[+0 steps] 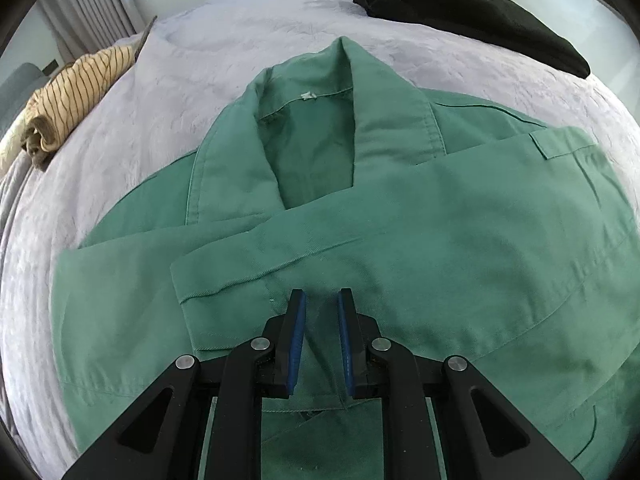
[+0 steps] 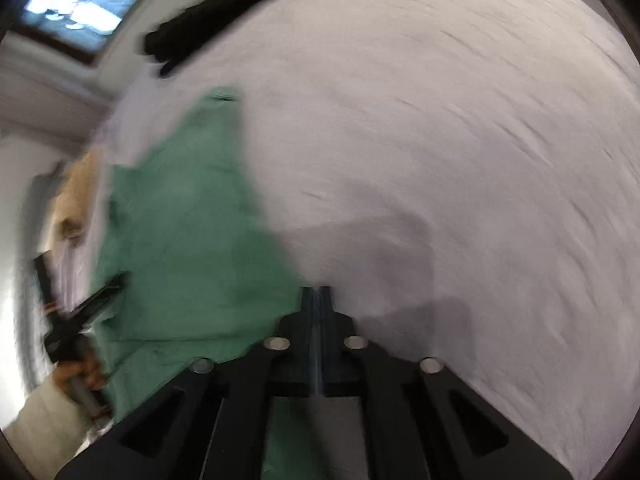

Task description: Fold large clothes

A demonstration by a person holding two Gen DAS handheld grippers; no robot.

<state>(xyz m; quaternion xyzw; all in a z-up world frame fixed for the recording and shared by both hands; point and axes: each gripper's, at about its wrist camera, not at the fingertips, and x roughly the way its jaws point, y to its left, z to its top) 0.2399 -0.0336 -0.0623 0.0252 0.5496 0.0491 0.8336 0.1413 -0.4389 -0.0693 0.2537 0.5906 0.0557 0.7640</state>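
Note:
A green jacket lies face up on a lilac bedspread, collar at the far end and both sleeves folded across its front. My left gripper points down over the overlapping sleeves near a cuff. Its blue pads stand a small way apart, with flat cloth showing between them and nothing pinched. The right wrist view is blurred. There my right gripper is shut, its tips at the jacket's right edge where it meets the bedspread. I see no cloth between them.
A striped tan garment lies rolled at the bed's left edge. A black garment lies at the far right. A hand in a cream sleeve shows at the jacket's left side. Curtains and a window stand behind the bed.

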